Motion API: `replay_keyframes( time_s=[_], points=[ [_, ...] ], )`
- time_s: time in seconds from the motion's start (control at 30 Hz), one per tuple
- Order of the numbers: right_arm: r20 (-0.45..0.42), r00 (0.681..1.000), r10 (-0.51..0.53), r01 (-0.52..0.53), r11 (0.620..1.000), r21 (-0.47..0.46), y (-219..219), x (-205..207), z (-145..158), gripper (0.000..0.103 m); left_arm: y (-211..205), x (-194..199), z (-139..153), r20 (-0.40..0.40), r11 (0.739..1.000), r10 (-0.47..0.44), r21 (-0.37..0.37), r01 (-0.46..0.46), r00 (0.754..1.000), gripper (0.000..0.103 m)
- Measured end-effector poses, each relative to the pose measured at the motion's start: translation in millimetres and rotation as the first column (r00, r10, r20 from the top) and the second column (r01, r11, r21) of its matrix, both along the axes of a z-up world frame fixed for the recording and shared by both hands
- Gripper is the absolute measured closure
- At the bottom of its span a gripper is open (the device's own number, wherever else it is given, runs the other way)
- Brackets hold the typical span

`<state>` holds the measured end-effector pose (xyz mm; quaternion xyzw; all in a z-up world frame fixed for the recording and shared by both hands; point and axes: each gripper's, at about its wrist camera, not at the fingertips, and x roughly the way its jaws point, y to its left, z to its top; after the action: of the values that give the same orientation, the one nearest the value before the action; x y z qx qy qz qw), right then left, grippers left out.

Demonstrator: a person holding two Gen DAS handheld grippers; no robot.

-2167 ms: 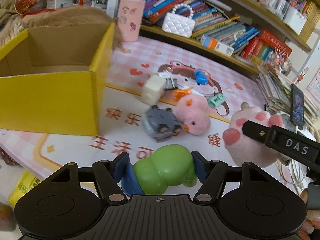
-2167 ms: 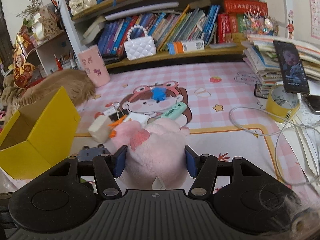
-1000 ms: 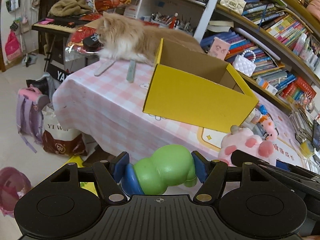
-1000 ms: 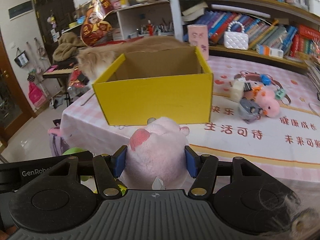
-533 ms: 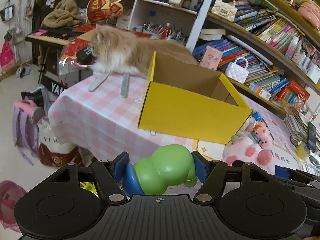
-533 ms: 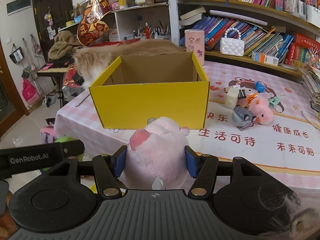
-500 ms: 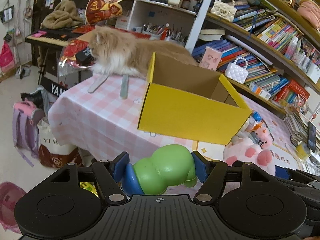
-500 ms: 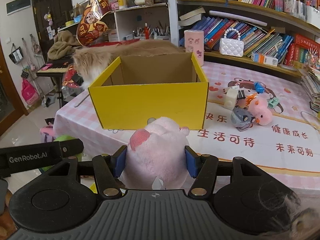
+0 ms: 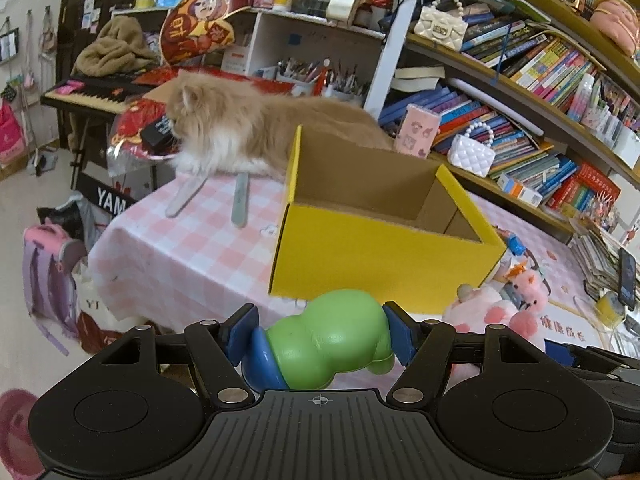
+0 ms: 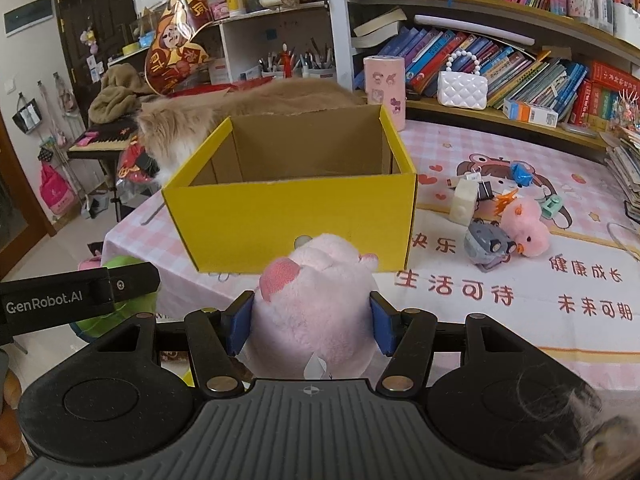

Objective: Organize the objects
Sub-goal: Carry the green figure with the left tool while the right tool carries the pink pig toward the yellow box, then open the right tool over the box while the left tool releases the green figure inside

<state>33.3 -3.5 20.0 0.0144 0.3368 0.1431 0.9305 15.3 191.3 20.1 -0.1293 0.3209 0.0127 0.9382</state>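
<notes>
Left gripper (image 9: 320, 336) clamped on green toy (image 9: 328, 338), right gripper (image 10: 310, 322) clamped on pink plush (image 10: 316, 312), both low centre of frame. Open yellow box (image 10: 292, 216) straight ahead, above centre, nearer the right.

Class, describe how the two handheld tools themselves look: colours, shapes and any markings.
Both the left tool and right tool are black, with ribbed bodies, round side discs, silver screws and blue pads. White "GenRobot.AI" lettering marks the left tool's side.

crammed bookshelves (image 10: 500, 60), pale floor (image 9: 24, 216)
</notes>
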Motion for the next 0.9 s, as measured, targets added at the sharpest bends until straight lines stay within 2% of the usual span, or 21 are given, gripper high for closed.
replay_keyframes(
  time_s=[0.27,0.53,0.6,0.73,0.9],
  points=[
    [0.022,0.999,0.029,-0.03,0.999,0.046,-1,32,17,0.046,0,28,21,0.052,0.999,0.014,-0.035,-0.012,0.999,0.035],
    [0.052,0.998,0.044,-0.049,0.993,0.104,-3,70,39,0.046,-3,63,31,0.069,0.999,0.028,-0.016,-0.027,0.997,0.035],
    [0.089,0.994,0.059,-0.07,0.989,0.128,-5,77,48,0.047,-5,73,34,0.075,0.999,0.036,-0.016,-0.035,0.997,0.035],
    [0.162,0.984,0.077,-0.094,0.99,0.105,-5,95,58,0.049,-10,91,38,0.091,0.999,0.054,-0.01,-0.053,0.994,0.035],
    [0.188,0.976,0.113,-0.137,0.983,0.12,-4,127,61,0.053,-14,113,38,0.092,0.997,0.075,0.009,-0.076,0.993,0.035]
  ],
)
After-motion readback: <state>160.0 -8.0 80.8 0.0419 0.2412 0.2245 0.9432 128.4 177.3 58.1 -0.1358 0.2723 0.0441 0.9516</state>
